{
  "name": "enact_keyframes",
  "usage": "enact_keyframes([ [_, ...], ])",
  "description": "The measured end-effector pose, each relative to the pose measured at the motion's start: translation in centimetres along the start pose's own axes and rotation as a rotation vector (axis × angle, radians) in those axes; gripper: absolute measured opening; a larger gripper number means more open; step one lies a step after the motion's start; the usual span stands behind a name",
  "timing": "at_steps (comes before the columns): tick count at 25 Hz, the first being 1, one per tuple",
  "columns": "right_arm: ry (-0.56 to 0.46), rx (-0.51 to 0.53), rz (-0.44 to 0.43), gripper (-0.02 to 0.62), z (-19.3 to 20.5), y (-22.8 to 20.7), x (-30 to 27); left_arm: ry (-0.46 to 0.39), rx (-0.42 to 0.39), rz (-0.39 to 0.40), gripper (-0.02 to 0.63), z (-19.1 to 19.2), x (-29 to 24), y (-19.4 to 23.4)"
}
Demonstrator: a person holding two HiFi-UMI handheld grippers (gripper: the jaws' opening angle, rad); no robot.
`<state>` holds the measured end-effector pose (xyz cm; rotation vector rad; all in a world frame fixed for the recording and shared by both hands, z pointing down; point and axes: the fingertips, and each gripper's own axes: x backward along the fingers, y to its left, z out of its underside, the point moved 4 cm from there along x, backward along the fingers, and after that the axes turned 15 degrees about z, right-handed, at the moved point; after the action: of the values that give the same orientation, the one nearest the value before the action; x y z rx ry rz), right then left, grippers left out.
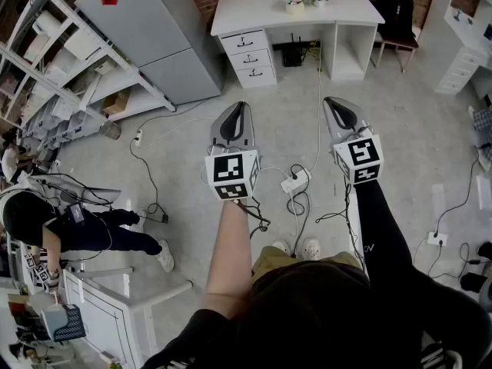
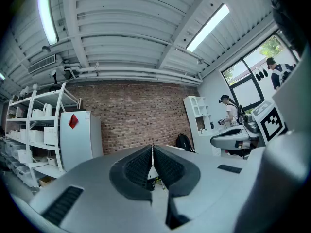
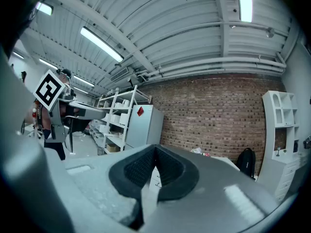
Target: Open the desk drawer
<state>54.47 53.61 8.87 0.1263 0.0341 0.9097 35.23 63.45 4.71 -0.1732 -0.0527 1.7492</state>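
A white desk point(image 1: 254, 10) stands against the brick wall at the top of the head view. Its stack of three drawers point(image 1: 247, 58), each with a dark handle, sits at the desk's left side, all closed. My left gripper point(image 1: 235, 112) and right gripper point(image 1: 336, 106) are held out side by side over the floor, well short of the desk. Both have their jaws shut with nothing between them. In the left gripper view my left gripper point(image 2: 152, 150) points level at the brick wall. My right gripper point(image 3: 155, 152) does the same in the right gripper view.
A grey cabinet point(image 1: 150, 33) and white shelving point(image 1: 61, 60) stand left of the desk. A power strip point(image 1: 295, 181) and cables lie on the floor ahead of my feet. A black backpack point(image 1: 395, 10) rests on a chair right of the desk. A person point(image 1: 46, 221) sits at the left.
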Motion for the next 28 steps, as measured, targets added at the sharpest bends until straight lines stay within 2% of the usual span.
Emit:
enact_keyframes([
  [6, -0.002, -0.025, 0.000, 0.000, 0.3, -1.4, 1.9, -0.001, -0.027, -0.015, 0.011, -0.9, 0.3, -1.9],
  [10, -0.001, -0.105, -0.043, 0.000, 0.4, -1.3, 2.4, -0.015, -0.058, 0.012, 0.009, -1.9, 0.4, -3.1],
  [12, -0.009, -0.103, -0.064, 0.000, 0.2, -0.9, 2.6, -0.030, -0.086, 0.016, 0.009, -2.7, 0.4, -3.7],
  [14, -0.021, -0.089, -0.086, 0.035, -0.1, -0.2, 2.9, -0.044, -0.115, 0.015, 0.009, -3.2, 0.6, -4.2],
  [16, -0.031, -0.088, -0.113, 0.212, -0.4, 0.4, 3.0, -0.058, -0.119, 0.006, 0.009, -3.5, 1.0, -4.3],
  [18, -0.047, -0.104, -0.123, 0.344, -0.7, 0.8, 3.0, -0.062, -0.119, -0.005, 0.009, -3.6, 1.5, -4.3],
  [20, -0.067, -0.134, -0.122, 0.446, -1.0, 0.9, 3.1, -0.059, -0.118, -0.010, 0.009, -3.4, 2.0, -4.3],
  [24, -0.073, -0.126, -0.156, 0.509, -1.2, 1.8, 3.1, -0.073, -0.090, 0.021, 0.009, -2.8, 2.6, -4.0],
  [28, -0.060, -0.117, -0.169, 0.517, -0.7, 2.5, 2.3, -0.095, -0.049, 0.044, 0.009, -2.3, 2.7, -3.5],
])
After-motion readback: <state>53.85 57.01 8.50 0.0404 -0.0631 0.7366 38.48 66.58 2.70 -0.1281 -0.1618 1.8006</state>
